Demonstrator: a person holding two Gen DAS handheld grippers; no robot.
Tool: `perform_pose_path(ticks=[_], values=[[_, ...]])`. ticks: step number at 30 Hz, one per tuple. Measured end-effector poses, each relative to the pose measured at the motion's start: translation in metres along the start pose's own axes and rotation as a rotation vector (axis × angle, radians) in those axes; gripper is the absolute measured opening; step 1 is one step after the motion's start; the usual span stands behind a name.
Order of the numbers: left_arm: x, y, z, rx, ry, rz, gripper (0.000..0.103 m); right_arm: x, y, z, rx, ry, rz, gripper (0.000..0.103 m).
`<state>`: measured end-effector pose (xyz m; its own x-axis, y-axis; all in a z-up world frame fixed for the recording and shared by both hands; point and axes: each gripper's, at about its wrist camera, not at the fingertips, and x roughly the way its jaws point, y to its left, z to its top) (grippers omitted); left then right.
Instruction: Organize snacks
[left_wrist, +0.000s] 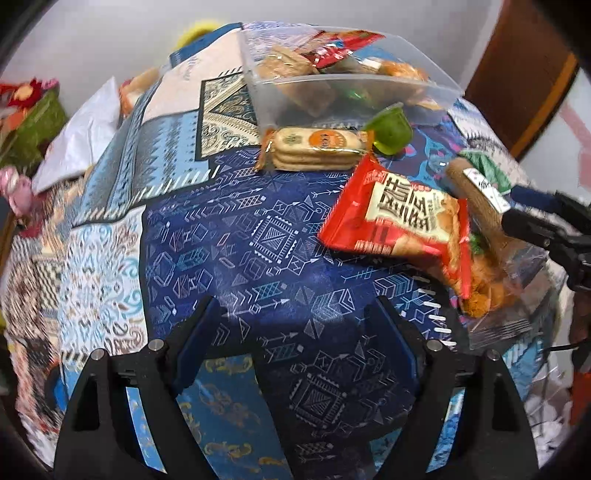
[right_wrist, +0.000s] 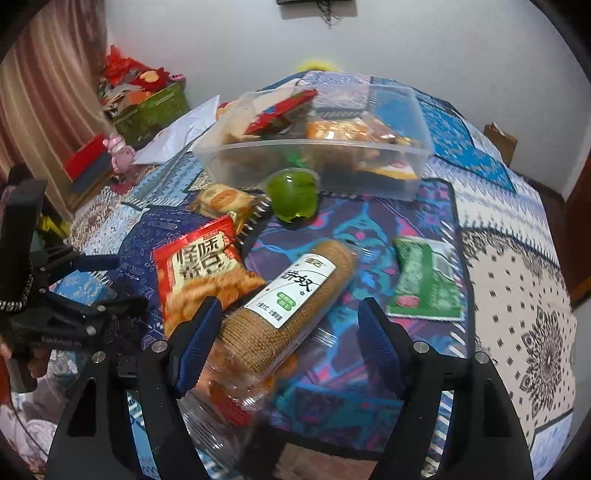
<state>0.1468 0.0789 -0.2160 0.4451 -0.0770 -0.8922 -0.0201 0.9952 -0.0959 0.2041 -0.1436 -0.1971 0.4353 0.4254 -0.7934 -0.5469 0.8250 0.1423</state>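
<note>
Right wrist view: right gripper (right_wrist: 288, 325) stands released astride the clear-wrapped brown biscuit roll (right_wrist: 284, 299). Left gripper (left_wrist: 295, 321) is released, empty. Off-centre closure may crush biscuits or slip on film.

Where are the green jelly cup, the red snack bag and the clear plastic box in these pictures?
Green jelly cup (right_wrist: 292, 199): right wrist view, on its rounded side.
Red snack bag (left_wrist: 399, 214): left wrist view, on its printed front.
Clear plastic box (right_wrist: 258, 162): right wrist view, on its near wall.

Tub (right_wrist: 417, 147) far on cloth (right_wrist: 517, 280), snacks in it. Jelly cup (right_wrist: 293, 199) just before tub; cracker pack (right_wrist: 225, 201) left of cup. Crisp bag (right_wrist: 201, 269) left of biscuit roll (right_wrist: 291, 295); sachet (right_wrist: 424, 280) right.
</note>
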Motion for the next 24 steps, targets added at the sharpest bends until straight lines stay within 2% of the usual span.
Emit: perform_pose_path(ticks=[5, 10, 12, 15, 24], values=[[-0.015, -0.009, 0.004, -0.029, -0.021, -0.071, 0.083, -0.003, -0.011, -0.004, -0.024, 0.008, -0.091, 0.074], [-0.011, -0.033, 0.014, -0.065, -0.004, -0.148, 0.083, -0.001, -0.019, -0.007, -0.03, 0.012, -0.087, 0.073], [-0.003, -0.041, 0.016, -0.065, 0.021, -0.166, 0.083, -0.001, -0.019, -0.007, -0.034, 0.009, -0.066, 0.061], [0.009, -0.054, 0.022, -0.053, 0.053, -0.156, 0.083, 0.001, -0.017, -0.008, -0.042, 0.007, -0.043, 0.052], [0.031, -0.075, 0.065, -0.082, 0.062, -0.14, 0.083, -0.001, -0.023, -0.013, -0.031, 0.004, 0.023, 0.052]])
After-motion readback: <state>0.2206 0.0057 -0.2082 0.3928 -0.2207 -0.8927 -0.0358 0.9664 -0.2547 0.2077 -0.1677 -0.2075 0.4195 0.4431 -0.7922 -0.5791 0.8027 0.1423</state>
